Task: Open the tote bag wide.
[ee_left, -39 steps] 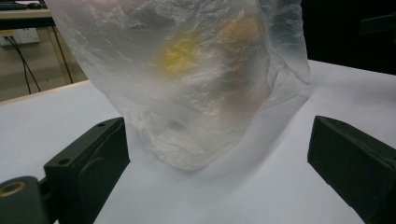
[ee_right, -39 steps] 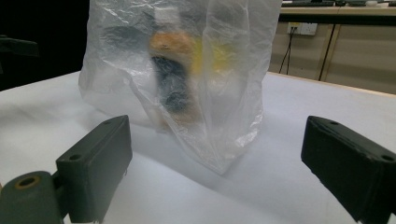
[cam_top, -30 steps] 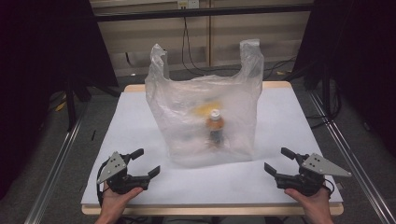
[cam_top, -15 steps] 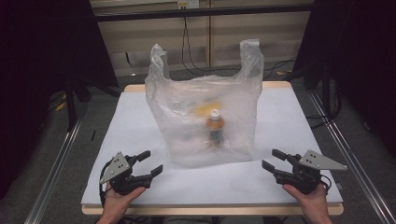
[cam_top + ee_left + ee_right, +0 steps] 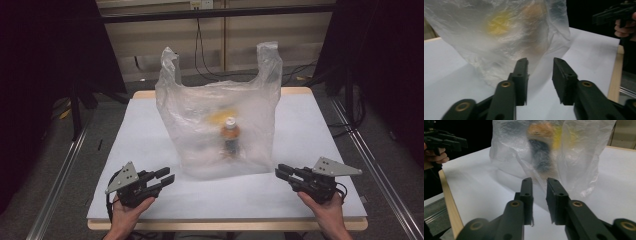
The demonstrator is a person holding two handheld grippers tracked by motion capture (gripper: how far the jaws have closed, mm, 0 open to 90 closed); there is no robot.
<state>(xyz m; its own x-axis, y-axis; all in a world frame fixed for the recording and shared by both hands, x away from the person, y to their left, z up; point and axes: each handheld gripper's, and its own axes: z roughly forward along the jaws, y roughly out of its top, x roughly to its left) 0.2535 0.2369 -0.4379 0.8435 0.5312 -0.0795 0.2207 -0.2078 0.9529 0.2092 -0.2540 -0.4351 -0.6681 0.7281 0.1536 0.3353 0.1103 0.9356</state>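
A translucent plastic bag (image 5: 220, 120) stands upright mid-table, handles up. Inside it I see a small bottle (image 5: 230, 136) with a white cap, orange label and dark contents, and a yellow item (image 5: 222, 116) behind it. My left gripper (image 5: 167, 175) rests near the front left, short of the bag's base, jaws apart and empty. My right gripper (image 5: 280, 171) sits at the front right, jaws a narrow gap apart, holding nothing. In the left gripper view the left gripper (image 5: 540, 60) points at the bag (image 5: 499, 37). In the right gripper view the right gripper (image 5: 539, 179) faces the bottle (image 5: 540, 152).
The white table (image 5: 325, 125) has a wooden rim at its edges. Metal rails (image 5: 65, 170) run along the floor on both sides. Cables lie on the floor behind the table. Dark curtains hang left and right.
Both grippers' jaws have narrowed from wide open. The right gripper has moved slightly left toward the bag. The bag has not moved.
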